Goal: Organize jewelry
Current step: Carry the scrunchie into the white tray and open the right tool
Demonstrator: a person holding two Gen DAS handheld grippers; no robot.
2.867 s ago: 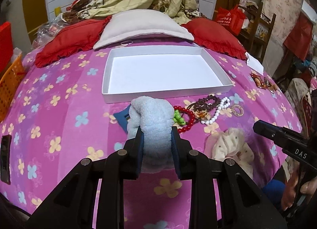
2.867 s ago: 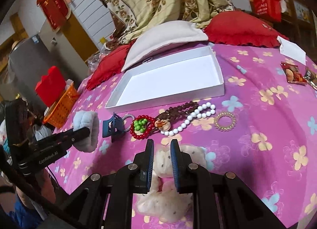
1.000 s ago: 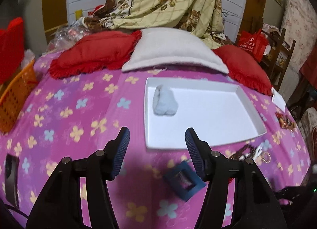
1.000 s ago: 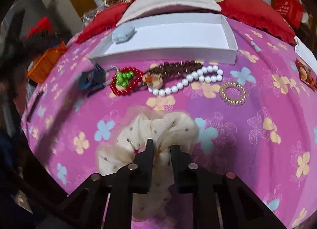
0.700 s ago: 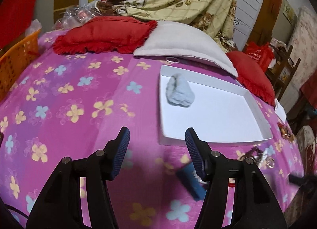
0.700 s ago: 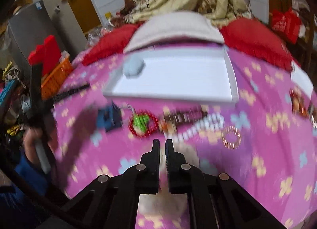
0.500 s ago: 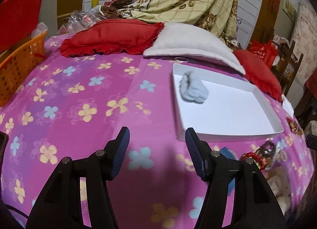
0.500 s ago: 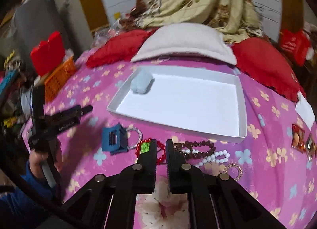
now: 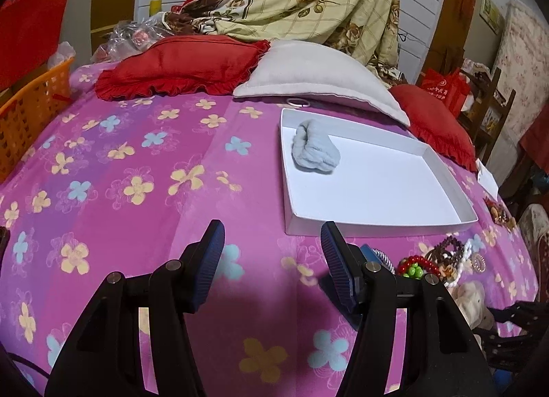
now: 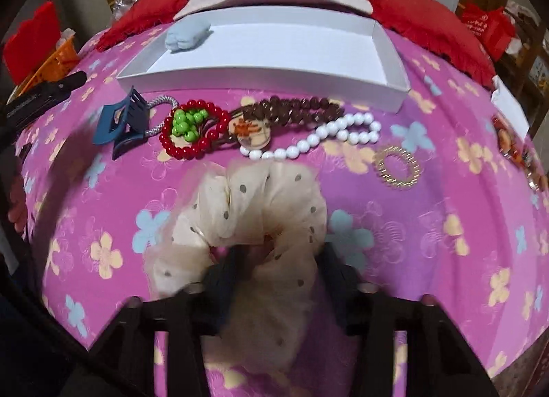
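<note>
A white tray lies on the pink flowered bedspread, with a pale blue scrunchie in its far left corner. My left gripper hovers open and empty over the bedspread, left of the tray's front corner. My right gripper points down at a cream dotted scrunchie. Its jaws are opening, and the scrunchie's near part lies between the fingers. In front of the tray lie a blue claw clip, a red bead bracelet, a brown bead bracelet, a white pearl string and a gold ring.
Red cushions and a white pillow line the bed's far side behind the tray. An orange basket stands at the left edge. Snack packets and a white paper lie at the right.
My left gripper swung left, so the tray now sits to its right; it stayed open. My right gripper rose off the cream scrunchie, then came back down over it with its jaws spreading.
</note>
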